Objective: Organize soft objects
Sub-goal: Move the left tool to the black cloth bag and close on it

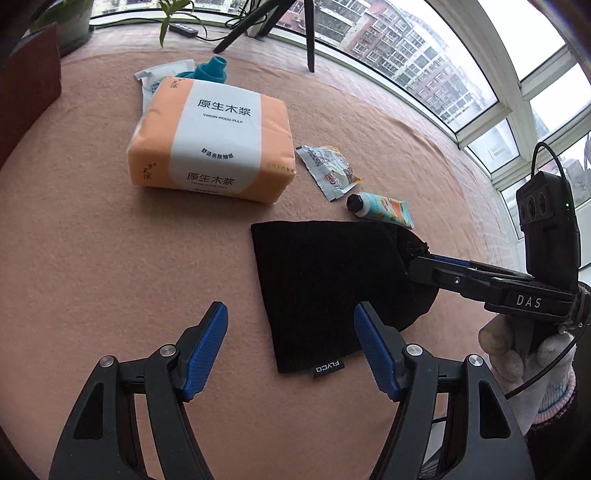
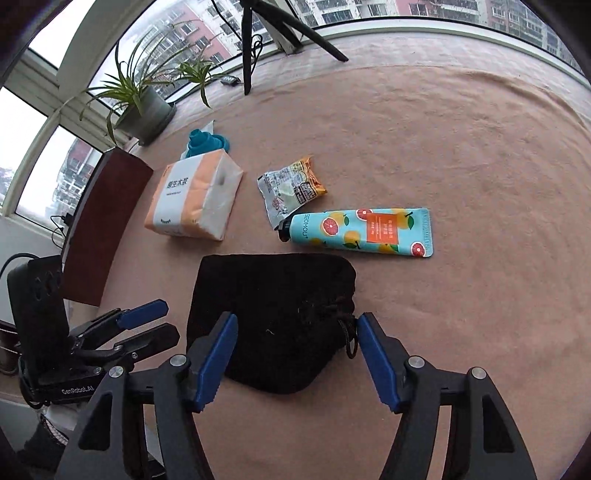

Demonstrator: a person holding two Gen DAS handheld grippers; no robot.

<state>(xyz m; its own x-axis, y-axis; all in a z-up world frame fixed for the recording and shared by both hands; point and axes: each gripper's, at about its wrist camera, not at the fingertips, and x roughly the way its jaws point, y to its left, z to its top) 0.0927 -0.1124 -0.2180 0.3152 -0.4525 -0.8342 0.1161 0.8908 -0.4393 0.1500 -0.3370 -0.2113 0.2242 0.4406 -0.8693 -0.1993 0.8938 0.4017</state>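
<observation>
peach-pink fuzzy cloth (image 1: 92, 240) covering the whole work surface, curved bay window (image 1: 461, 74) behind it with apartment blocks outside, black tripod legs (image 2: 255, 33) at the far edge, potted spider plant (image 2: 144, 99) on the sill, dark red-brown panel (image 2: 99, 229) standing at the left edge. black drawstring pouch (image 1: 325, 280) flat on the cloth near the middle, small tag at its hem reading "flyco"; drawn-in neck with cord (image 2: 349, 332) at the right end; contents cannot be told. orange-and-white tissue pack (image 1: 210, 140) beyond it, printed "原生木浆 / virgin wood pulp". crumpled snack wrapper (image 2: 291, 188) just beside the pack, print too small to read. hand cream tube (image 2: 362, 230) with grapefruit pattern, "seomou" near its black cap, between wrapper and pouch, apart from the pouch. teal object (image 2: 205, 142) and a white sachet (image 1: 155, 79) behind the tissue pack. left gripper (image 1: 291, 332) wide open above the pouch's hem corner, right pad over the fabric, left pad over bare cloth, nothing gripped. right gripper (image 2: 295, 339) open, jaws straddling the pouch's neck end, blue pads not pressing it, right pad beside the cord loop; body marked "das". "genrobot.ai" readable on the left gripper. white knit glove (image 1: 517, 362) on the hand holding the right gripper.
</observation>
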